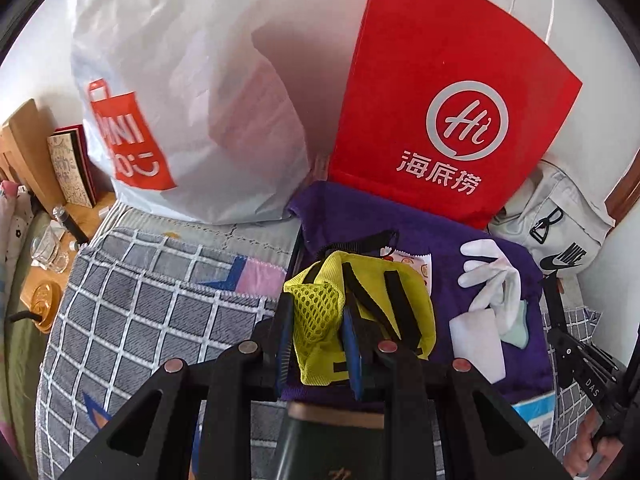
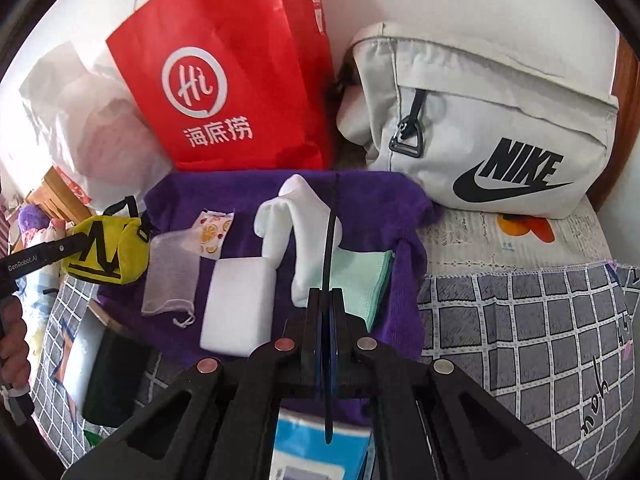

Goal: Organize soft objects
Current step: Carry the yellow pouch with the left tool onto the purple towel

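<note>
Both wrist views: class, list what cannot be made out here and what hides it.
- Left view: purple towel's middle, behind the yellow pouch in the left gripper.
- Right view: blue packet, cut off by the shut right gripper and the frame's bottom.
- Both views: red bag's contents, hidden by its front.

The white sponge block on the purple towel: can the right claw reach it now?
Probably yes. The white sponge block lies uncovered just left of the right claw, with nothing above it; but the claw is shut and must open first.
</note>
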Demonstrator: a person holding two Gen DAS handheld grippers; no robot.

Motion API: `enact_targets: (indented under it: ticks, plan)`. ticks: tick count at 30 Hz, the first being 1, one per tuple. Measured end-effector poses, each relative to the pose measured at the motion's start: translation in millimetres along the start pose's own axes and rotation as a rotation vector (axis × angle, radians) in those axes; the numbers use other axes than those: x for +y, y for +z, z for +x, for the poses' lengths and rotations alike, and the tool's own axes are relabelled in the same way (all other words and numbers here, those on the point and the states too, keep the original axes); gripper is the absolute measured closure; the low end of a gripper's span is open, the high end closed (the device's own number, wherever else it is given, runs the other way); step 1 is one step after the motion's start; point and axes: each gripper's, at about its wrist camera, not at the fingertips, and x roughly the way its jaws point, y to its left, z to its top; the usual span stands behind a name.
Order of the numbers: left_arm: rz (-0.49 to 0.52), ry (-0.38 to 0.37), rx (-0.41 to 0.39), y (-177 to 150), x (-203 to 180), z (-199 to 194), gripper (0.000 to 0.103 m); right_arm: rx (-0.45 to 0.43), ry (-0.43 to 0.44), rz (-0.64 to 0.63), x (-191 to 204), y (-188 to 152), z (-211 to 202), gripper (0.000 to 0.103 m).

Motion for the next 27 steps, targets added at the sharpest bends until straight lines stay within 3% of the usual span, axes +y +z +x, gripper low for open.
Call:
enact_targets:
  ticks: [12, 27]
  plan:
    - [0.016, 0.01, 0.021, 31, -18, 45, 0.081, 0.061, 0.012, 0.013, -14, 9, 35, 0.1]
    - [-0.014, -0.019, 0.088, 40, -23, 86, 0.077, 0.116, 0.016, -0.024, -16, 12, 58, 0.099]
